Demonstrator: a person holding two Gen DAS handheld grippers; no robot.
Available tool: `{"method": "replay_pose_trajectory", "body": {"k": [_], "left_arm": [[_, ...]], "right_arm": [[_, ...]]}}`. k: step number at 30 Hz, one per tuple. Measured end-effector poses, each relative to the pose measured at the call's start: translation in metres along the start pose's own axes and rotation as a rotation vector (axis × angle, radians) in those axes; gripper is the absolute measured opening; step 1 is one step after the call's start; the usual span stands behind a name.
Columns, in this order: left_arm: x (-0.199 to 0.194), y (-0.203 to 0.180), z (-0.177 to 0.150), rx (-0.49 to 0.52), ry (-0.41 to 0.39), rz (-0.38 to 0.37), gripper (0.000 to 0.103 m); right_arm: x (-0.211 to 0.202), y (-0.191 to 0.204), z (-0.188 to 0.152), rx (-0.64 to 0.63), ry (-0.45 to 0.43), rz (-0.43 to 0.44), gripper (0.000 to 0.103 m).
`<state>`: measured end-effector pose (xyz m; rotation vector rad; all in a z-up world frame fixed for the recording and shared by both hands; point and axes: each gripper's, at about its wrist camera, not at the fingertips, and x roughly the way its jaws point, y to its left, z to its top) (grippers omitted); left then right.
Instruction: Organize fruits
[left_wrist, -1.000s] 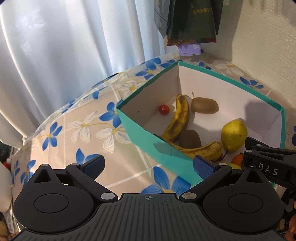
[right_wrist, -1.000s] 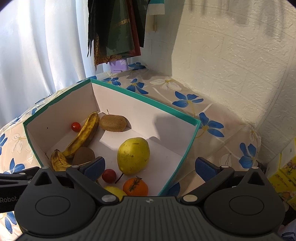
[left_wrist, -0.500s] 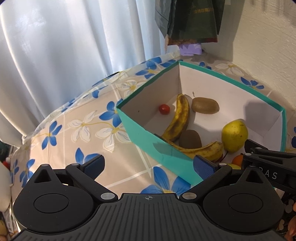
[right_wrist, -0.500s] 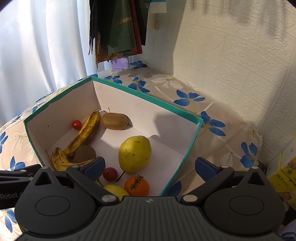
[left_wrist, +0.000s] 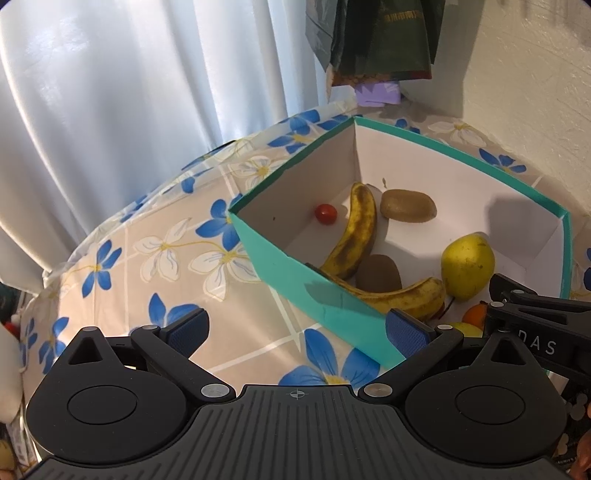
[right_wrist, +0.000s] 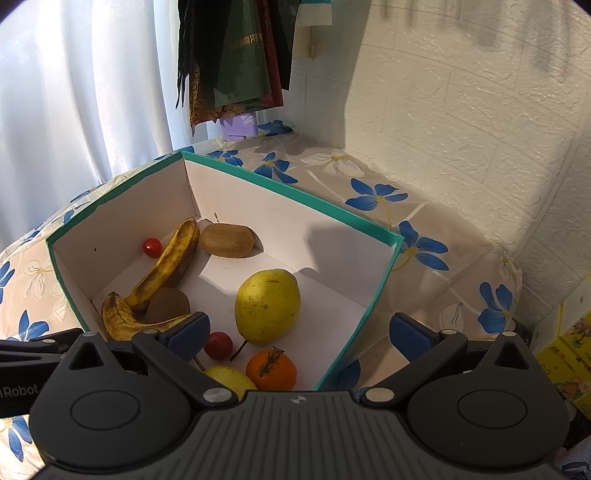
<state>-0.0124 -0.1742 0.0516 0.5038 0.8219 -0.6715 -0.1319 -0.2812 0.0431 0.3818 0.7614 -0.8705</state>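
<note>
A teal box (left_wrist: 317, 291) (right_wrist: 384, 284) with white inside stands on the flowered table. It holds two spotted bananas (right_wrist: 170, 262) (left_wrist: 399, 295), two kiwis (right_wrist: 227, 240) (left_wrist: 378, 275), a yellow pear (right_wrist: 266, 304) (left_wrist: 467, 264), an orange (right_wrist: 270, 370), a cherry tomato (right_wrist: 152, 246) (left_wrist: 325, 213), a small red fruit (right_wrist: 218, 344) and a yellow fruit (right_wrist: 229, 376). My left gripper (left_wrist: 295, 328) is open and empty over the table beside the box's near wall. My right gripper (right_wrist: 297, 330) is open and empty above the box's near corner.
The table (left_wrist: 155, 258) carries a blue-flower cloth. White curtains (left_wrist: 129, 92) hang behind on the left. A textured white wall (right_wrist: 461, 110) stands on the right. Dark cloth bags (right_wrist: 236, 55) hang above a purple item (right_wrist: 239, 126). Yellow cartons (right_wrist: 565, 354) sit at the far right.
Both grippers have drawn back and up slightly from the box, so more of the fruit shows. Both stay open. No fruit has moved.
</note>
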Motion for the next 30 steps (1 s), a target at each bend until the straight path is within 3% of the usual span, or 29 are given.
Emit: {"method": "replay_pose_trajectory", "body": {"k": [30], "left_arm": [[0.0005, -0.0022, -0.0017, 0.034, 0.003, 0.004, 0.103]], "right_arm": [[-0.0017, -0.0024, -0.0007, 0.002, 0.003, -0.010, 0.103]]}}
